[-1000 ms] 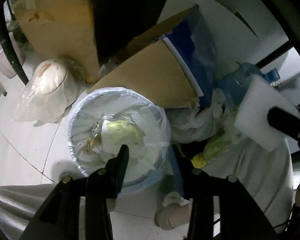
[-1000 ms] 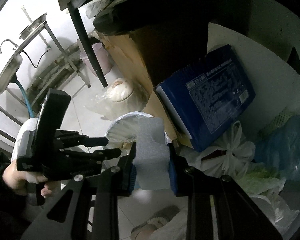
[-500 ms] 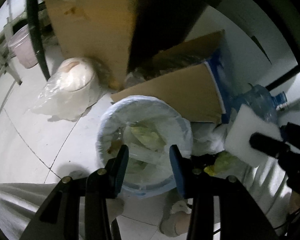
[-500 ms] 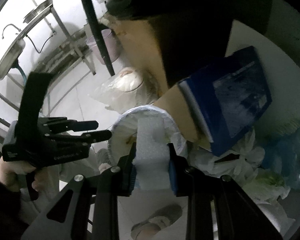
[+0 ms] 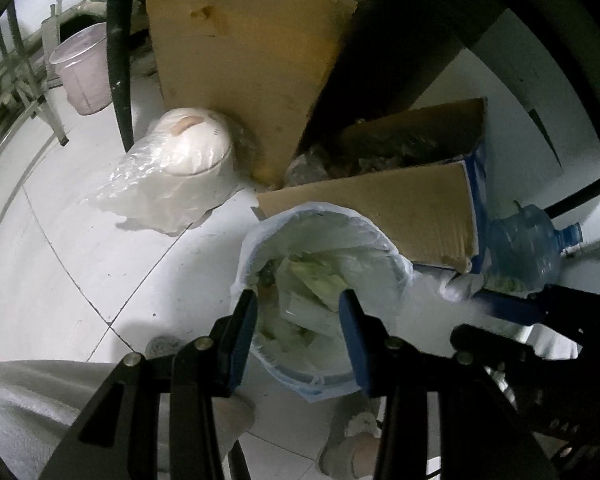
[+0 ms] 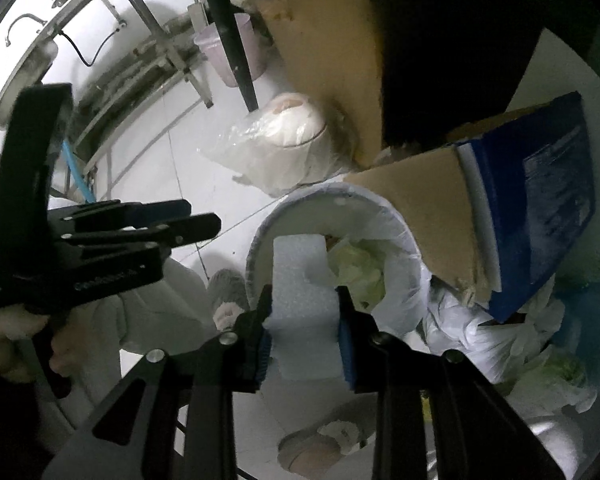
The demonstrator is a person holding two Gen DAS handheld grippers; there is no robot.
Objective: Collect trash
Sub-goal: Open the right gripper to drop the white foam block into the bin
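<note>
**Q:** Right wrist view first: how far had the trash collection got?

**A:** The right tool (image 6: 303, 312) hung over the trash bin (image 6: 260, 248) with a white foam block (image 6: 300, 280) between its blue pads. Its jaws were opening, the foam not yet dropped and apparently touching both pads, so I judged the drop as just beginning. The bin already held pale green and white scraps in its liner, so some trash seemed collected.

**Q:** And the left tool?

**A:** In the left wrist view the left tool (image 5: 298, 320) stood released, half open with nothing between its pads, above the bin's near rim (image 5: 300, 384).

**Q:** What remained?

**A:** Quite a lot, by my reading. At three o'clock of the bin in the right wrist view lay knotted white plastic bags (image 6: 460, 320), and in the left wrist view a blue water jug (image 5: 528, 248) sat at about three o'clock. Whether those counted as trash I could not tell.

**Q:** Materials and shapes?

**A:** The foam was fine-pored, matte, soft-looking, cut in a stepped block. The bin was round, lined with thin, crinkled translucent film folded over the rim. At one o'clock leaned a cardboard box (image 6: 440, 216), brown and rough-edged inside, glossy blue outside. At eleven o'clock a white rounded appliance (image 6: 292, 128) sat in a clear wrinkled bag on the smooth white tiled floor (image 5: 60, 260).
</note>
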